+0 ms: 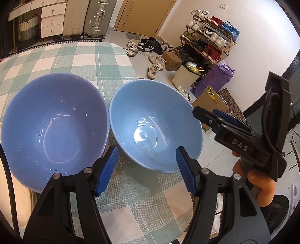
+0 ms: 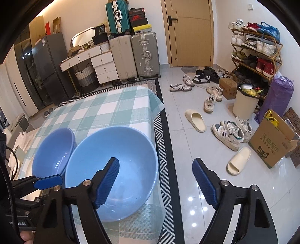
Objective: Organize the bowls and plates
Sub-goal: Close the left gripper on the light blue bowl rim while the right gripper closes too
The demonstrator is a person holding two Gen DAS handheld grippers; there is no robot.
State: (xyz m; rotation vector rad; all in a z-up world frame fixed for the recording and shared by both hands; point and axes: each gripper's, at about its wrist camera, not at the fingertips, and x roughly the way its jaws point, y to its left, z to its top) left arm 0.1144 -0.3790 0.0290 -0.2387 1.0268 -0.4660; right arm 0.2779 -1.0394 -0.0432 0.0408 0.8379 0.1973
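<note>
Checked green-and-white tablecloth (image 2: 105, 112) over the table. Black-and-white patterned rug (image 2: 165, 150) along the table's edge. Wooden door (image 2: 191, 33), closed. Shoe rack (image 2: 256, 52) by the wall, full; loose sneakers (image 2: 227, 135) and 2 cream slides (image 2: 196, 120) on the tiled floor. White waste bin (image 2: 244, 104), purple bag (image 2: 275, 97) and open cardboard box (image 2: 271, 140) near the rack. 2 upright suitcases (image 2: 146, 54), a teal one (image 2: 117, 16) above. White drawer unit (image 2: 103, 65).

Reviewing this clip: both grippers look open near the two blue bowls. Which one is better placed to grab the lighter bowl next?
Probably the right gripper: its left finger already hangs over the lighter blue bowl, whose rim lies between its open jaws. The left gripper sits short of that bowl's near rim.
</note>
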